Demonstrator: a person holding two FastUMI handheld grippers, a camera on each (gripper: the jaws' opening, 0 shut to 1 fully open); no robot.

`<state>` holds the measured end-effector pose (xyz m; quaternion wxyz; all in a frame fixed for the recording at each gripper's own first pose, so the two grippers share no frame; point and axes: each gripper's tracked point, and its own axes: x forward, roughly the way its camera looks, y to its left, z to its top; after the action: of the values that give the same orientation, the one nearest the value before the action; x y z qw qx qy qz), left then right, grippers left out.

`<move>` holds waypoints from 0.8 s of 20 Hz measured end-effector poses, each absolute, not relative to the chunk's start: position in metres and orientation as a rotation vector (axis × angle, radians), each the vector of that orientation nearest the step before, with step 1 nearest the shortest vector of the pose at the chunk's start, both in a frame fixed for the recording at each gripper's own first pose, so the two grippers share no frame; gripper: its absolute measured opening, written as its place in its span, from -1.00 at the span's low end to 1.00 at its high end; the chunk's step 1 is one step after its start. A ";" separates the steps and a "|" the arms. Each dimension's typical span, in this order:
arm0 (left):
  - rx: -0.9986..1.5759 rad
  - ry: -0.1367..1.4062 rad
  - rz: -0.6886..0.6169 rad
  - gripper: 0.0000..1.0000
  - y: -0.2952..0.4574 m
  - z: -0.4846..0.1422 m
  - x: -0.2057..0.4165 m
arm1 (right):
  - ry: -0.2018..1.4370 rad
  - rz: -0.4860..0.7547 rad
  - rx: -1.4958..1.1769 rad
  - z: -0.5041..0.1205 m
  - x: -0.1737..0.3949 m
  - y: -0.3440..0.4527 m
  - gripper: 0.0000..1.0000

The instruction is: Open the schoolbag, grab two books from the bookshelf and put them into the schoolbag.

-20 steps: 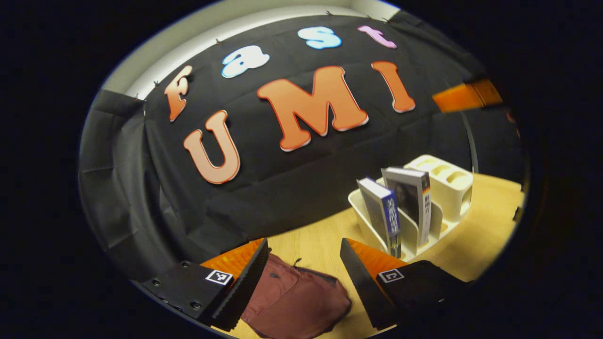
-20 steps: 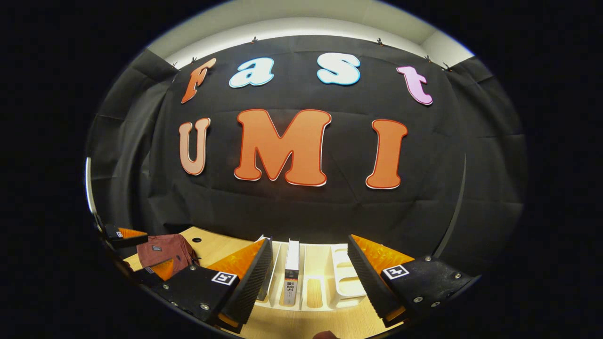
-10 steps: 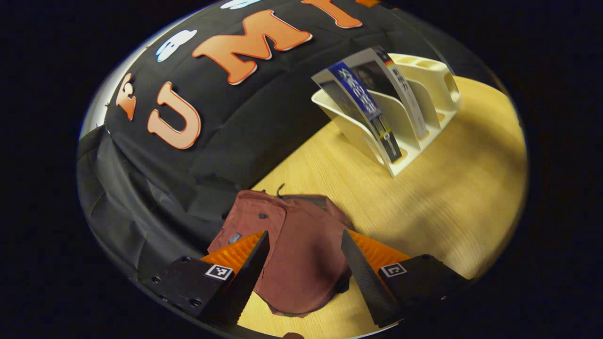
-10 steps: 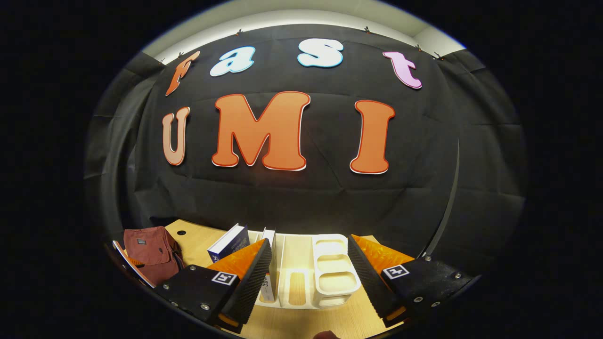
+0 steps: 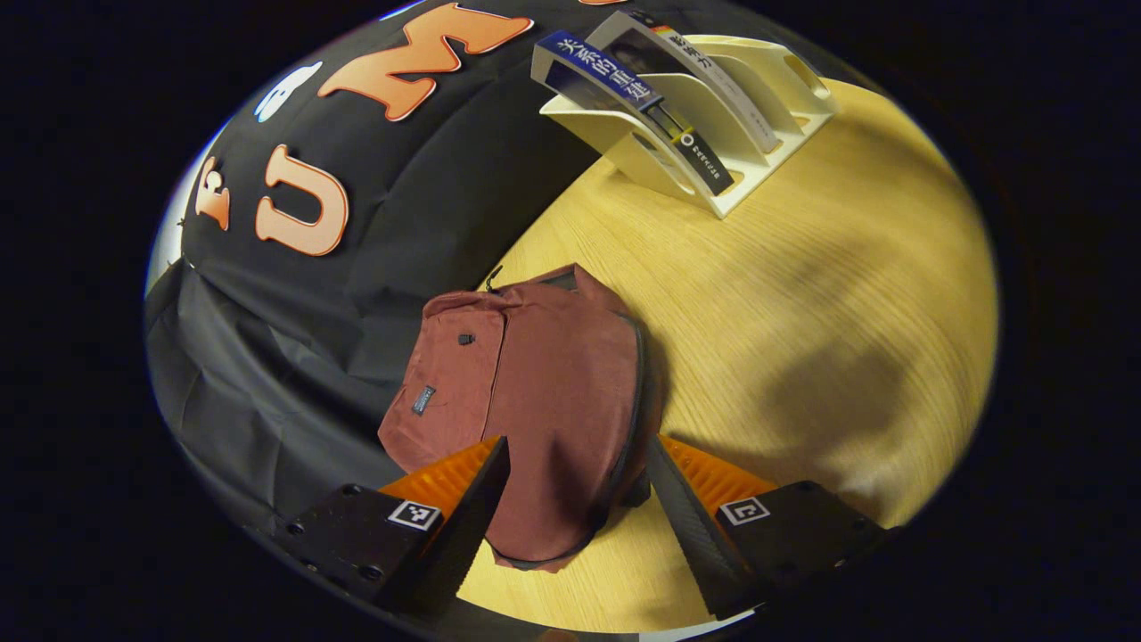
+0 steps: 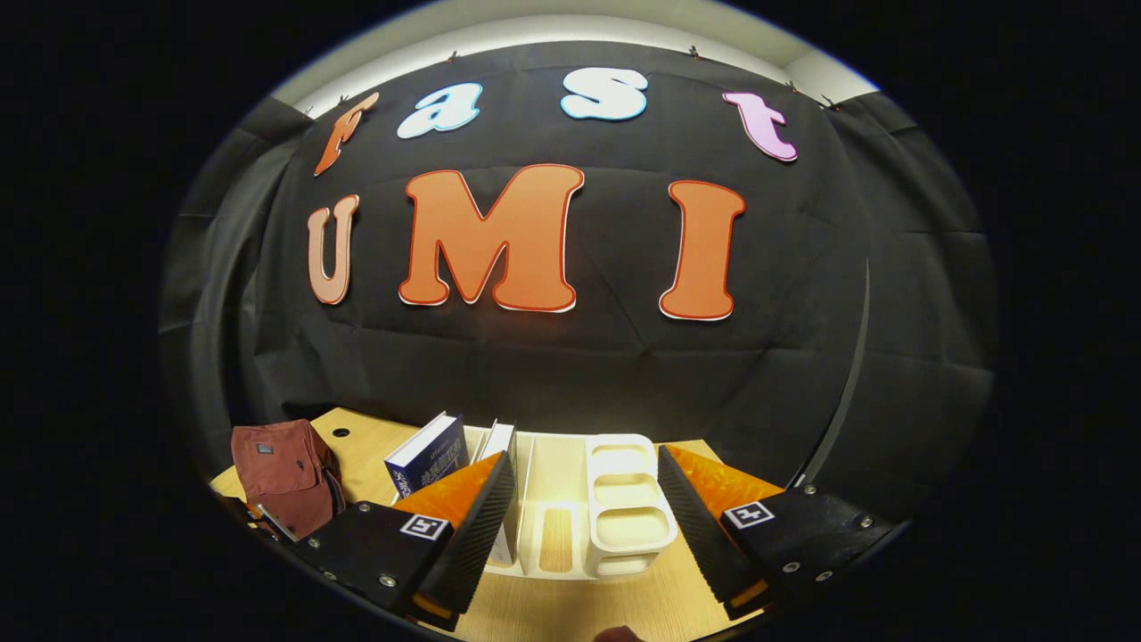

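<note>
My left gripper (image 5: 570, 499) hangs with fingers spread, released, over the near edge of the dark-red fabric schoolbag (image 5: 535, 392), which lies flat at lower centre on the pale wooden table (image 5: 802, 294). Open tabletop fills the right. At the top, the cream plastic bookshelf (image 5: 713, 116) holds a blue-spined book (image 5: 624, 89) and a white-spined book (image 5: 704, 67). My right gripper (image 6: 584, 517), also spread and empty, faces the bookshelf at bottom centre.
</note>
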<state>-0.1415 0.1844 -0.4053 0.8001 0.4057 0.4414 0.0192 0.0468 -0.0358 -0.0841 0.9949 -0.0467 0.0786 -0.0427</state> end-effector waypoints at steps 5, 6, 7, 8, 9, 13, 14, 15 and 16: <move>0.902 0.900 0.092 0.94 0.191 -0.395 -0.132 | 0.152 -0.081 -0.093 -0.083 0.046 -0.038 0.92; 0.896 0.896 0.100 0.94 0.192 -0.392 -0.133 | 0.152 -0.081 -0.092 -0.083 0.046 -0.039 0.92; 0.889 0.904 0.107 0.94 0.193 -0.392 -0.134 | 0.152 -0.081 -0.091 -0.083 0.046 -0.040 0.92; 0.887 0.893 0.114 0.94 0.193 -0.391 -0.132 | 0.149 -0.083 -0.089 -0.082 0.046 -0.041 0.92; 0.895 0.885 0.114 0.94 0.193 -0.389 -0.128 | 0.144 -0.083 -0.082 -0.080 0.046 -0.041 0.92; 0.918 0.846 0.142 0.90 0.200 -0.381 -0.114 | 0.134 -0.074 -0.079 -0.074 0.050 -0.041 0.92; 0.913 0.849 0.148 0.90 0.203 -0.383 -0.111 | 0.132 -0.071 -0.079 -0.074 0.050 -0.041 0.92; 0.936 0.847 0.164 0.90 0.208 -0.385 -0.104 | 0.132 -0.067 -0.081 -0.073 0.050 -0.041 0.92; 0.958 0.848 0.182 0.90 0.213 -0.386 -0.098 | 0.134 -0.064 -0.084 -0.073 0.049 -0.041 0.92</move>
<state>-0.0983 0.2134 -0.3858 0.7984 0.4462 0.3953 0.0848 0.0489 -0.0412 -0.0733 0.9964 -0.0418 0.0667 -0.0322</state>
